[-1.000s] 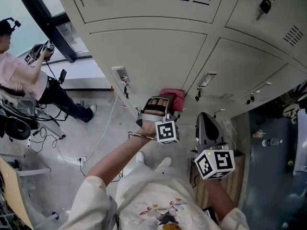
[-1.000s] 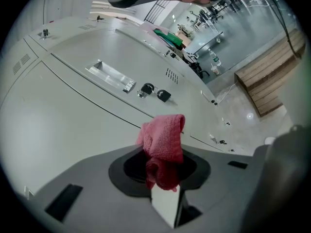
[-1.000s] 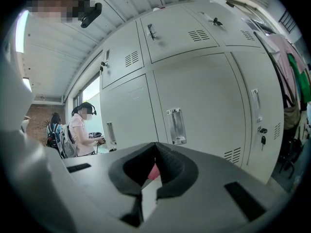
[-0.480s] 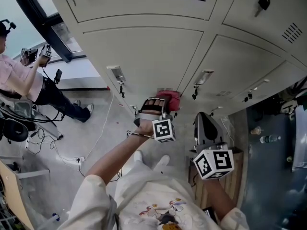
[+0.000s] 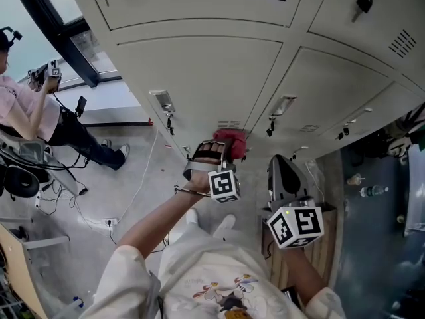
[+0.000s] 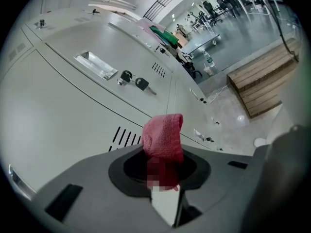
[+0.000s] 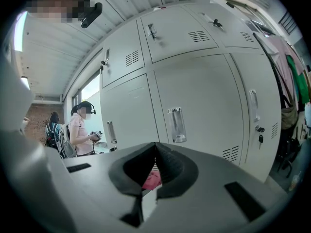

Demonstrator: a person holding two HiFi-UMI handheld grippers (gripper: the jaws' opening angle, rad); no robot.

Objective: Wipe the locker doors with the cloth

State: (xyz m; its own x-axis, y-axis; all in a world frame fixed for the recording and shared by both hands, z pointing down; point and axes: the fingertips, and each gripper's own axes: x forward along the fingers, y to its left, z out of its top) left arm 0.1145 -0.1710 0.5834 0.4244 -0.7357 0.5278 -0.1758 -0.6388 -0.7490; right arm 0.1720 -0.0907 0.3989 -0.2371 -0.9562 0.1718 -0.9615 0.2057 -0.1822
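Clamped shut at the left gripper (image 6: 163,174) on a bunched red cloth (image 6: 164,132), with the free end poking out near the vent slots (image 6: 125,136), low on the locker door (image 6: 58,115). Pressed together, empty, at the right gripper (image 7: 154,152), off right. Soft, light and limp, probably; best pinched mid-bunch, with the loose end flattened against the door.

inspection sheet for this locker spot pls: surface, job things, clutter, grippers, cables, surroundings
surface: pale locker doors, keys in locks; dirt cannot be judged
job's things: red cloth held up to a door by its vent slots
clutter: nothing seen on the doors
grippers: left gripper shut on the cloth; right gripper shut, empty, clear of the doors
cables: loose cables and a power strip on the floor
surroundings: another person at left; wooden bench
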